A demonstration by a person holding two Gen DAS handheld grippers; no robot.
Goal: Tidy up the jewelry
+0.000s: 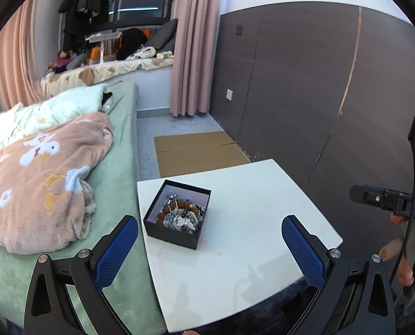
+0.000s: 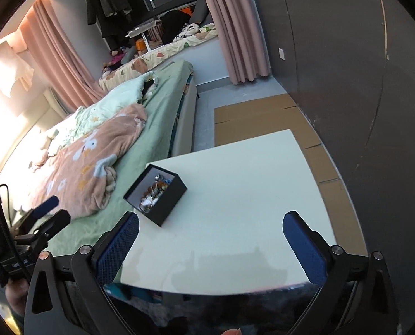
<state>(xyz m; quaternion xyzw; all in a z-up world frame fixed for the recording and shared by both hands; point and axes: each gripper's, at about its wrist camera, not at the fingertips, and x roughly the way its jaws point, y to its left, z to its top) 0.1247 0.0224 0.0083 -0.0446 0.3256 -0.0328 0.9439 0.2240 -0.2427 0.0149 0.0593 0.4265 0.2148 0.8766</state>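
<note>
A black open box (image 1: 176, 217) stands near the left edge of a white table (image 1: 252, 223). Bead bracelets and other jewelry (image 1: 183, 213) lie heaped inside it. My left gripper (image 1: 210, 223) is open and empty, held above the table's near side, just short of the box. In the right wrist view the same box (image 2: 155, 195) with the jewelry (image 2: 153, 192) sits on the table (image 2: 249, 195). My right gripper (image 2: 211, 223) is open and empty, held above the table's near edge, to the right of the box.
A bed with a green sheet (image 1: 115, 184) and a peach blanket (image 1: 40, 178) adjoins the table's left side. Flat cardboard (image 1: 196, 150) lies on the floor beyond the table. A dark wall panel (image 1: 319, 89) runs along the right.
</note>
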